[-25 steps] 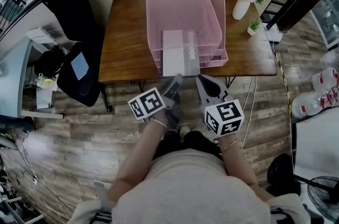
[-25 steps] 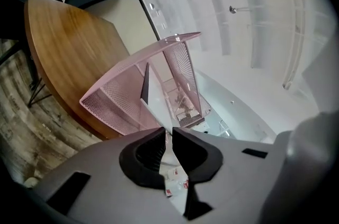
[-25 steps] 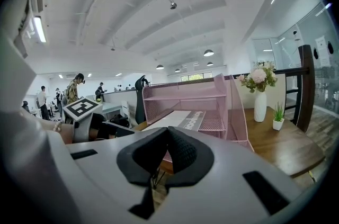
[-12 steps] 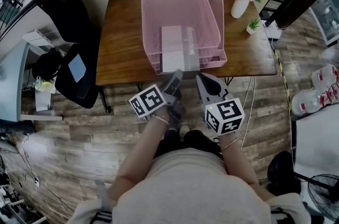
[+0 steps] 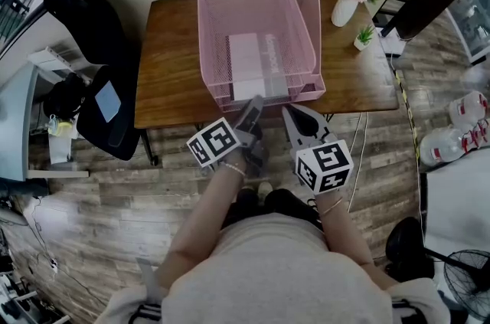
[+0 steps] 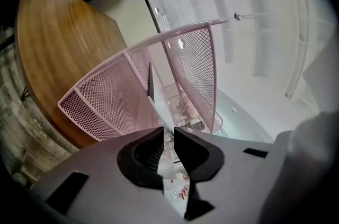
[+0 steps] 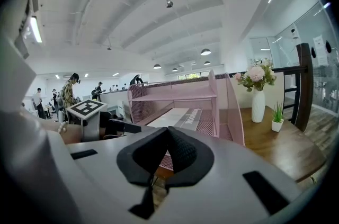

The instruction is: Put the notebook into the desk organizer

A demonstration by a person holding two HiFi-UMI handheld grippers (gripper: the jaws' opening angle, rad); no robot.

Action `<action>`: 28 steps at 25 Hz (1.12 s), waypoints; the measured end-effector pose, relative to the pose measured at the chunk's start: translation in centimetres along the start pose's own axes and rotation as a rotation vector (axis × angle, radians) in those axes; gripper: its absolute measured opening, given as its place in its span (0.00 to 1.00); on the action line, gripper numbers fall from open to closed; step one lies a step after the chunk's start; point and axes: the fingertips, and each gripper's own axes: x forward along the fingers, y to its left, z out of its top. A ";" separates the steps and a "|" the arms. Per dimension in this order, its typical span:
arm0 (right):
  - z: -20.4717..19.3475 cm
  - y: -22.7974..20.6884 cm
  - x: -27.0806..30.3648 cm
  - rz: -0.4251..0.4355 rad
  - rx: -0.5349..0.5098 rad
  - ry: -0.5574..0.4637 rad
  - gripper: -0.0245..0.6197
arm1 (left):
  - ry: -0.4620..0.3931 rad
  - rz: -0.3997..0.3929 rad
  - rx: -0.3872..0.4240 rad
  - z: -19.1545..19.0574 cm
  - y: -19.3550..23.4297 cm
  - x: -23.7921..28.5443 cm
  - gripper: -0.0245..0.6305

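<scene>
A black chair (image 5: 115, 123) stands on the floor left of the wooden worktop (image 5: 172, 62). A pink mesh desk organizer (image 5: 205, 16) stands on the middle of the worktop, with its open front toward the person. The notebook (image 5: 246, 63) lies flat on the organizer's lower tray. Most of its length is inside, and its near edge sits at the front lip.

The left gripper (image 5: 253, 105) reaches that near edge from the worktop's front side. In the left gripper view, the left gripper (image 6: 168, 135) is turned on its side. Its jaws stand only a narrow slot apart and pinch the notebook (image 6: 154, 106), which is seen edge-on as it runs from the slot into the organizer (image 6: 106, 96).

The right gripper (image 5: 291, 116) hangs just beside the left one, short of the organizer and touching nothing. In the right gripper view, the right gripper (image 7: 167, 135) has its jaws pressed together with nothing between them. A white vase (image 5: 345, 10) of flowers and a small potted plant (image 5: 364, 38) stand on the worktop's right end.
</scene>
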 end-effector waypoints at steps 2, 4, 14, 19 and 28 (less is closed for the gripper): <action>0.0 -0.2 0.2 0.003 0.005 0.001 0.05 | -0.006 -0.002 -0.012 0.2 0.1 0.4 0.13; 0.0 -0.3 0.4 0.005 0.007 0.003 0.05 | -0.011 -0.004 -0.019 0.2 0.1 0.7 0.14; 0.5 -0.7 1.4 0.013 0.001 0.002 0.05 | -0.014 -0.001 -0.021 1.3 0.3 1.8 0.15; 0.6 -0.9 1.8 0.017 -0.001 0.002 0.05 | -0.015 -0.006 -0.024 1.3 0.4 1.9 0.17; 0.9 -0.4 1.4 0.021 -0.005 -0.012 0.05 | 0.008 0.012 0.006 0.9 0.3 1.4 0.18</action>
